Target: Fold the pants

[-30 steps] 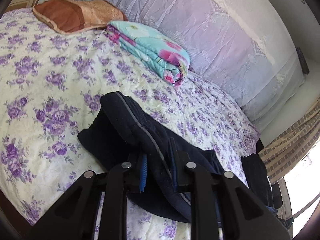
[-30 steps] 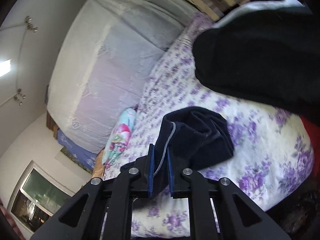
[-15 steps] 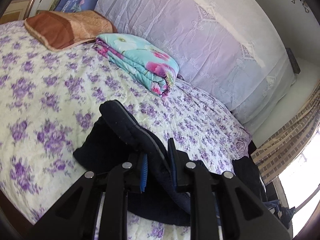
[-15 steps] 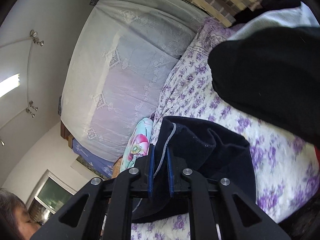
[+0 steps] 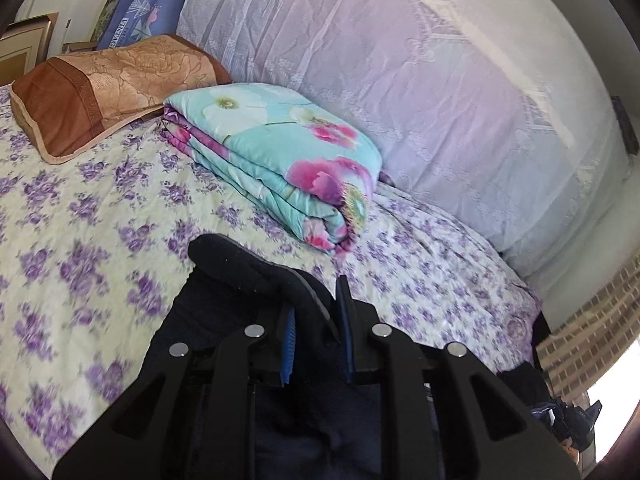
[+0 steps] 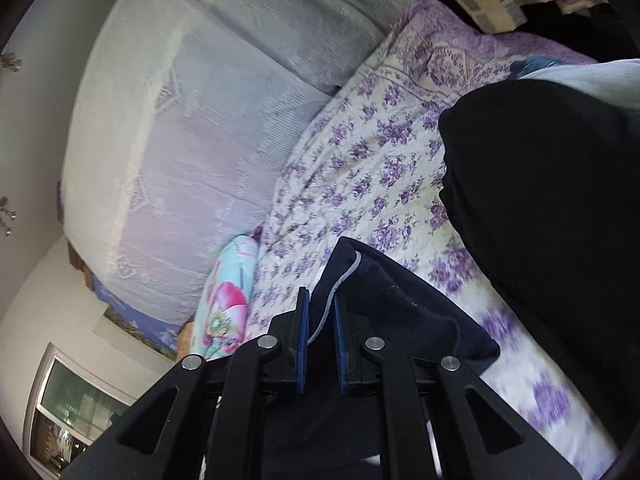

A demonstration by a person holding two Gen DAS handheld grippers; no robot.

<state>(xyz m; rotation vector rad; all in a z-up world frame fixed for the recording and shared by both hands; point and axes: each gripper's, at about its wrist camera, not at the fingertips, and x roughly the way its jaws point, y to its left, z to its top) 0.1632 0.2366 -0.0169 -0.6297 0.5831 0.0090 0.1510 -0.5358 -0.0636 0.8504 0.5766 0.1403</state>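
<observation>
Only the left view shows a brown pillow (image 5: 108, 84) by the head edge of the flowery bed (image 5: 88, 216); only the right shows a big black cloth (image 6: 560, 208). Left gripper (image 5: 316, 334) and right gripper (image 6: 320, 328) each pinch soft, fuzzy navy pants (image 5: 240, 272) above the bed's near edge, beside a puffy folded blanket (image 5: 280, 152)

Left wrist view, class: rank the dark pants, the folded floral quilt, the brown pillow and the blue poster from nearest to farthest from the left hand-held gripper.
1. Dark pants: clamped in the left hand-held gripper, at the bottom centre.
2. Folded floral quilt: on the bedspread just beyond, mid-frame.
3. Brown pillow: farther back, upper left.
4. Blue poster: behind the pillow, against the wall.
</observation>
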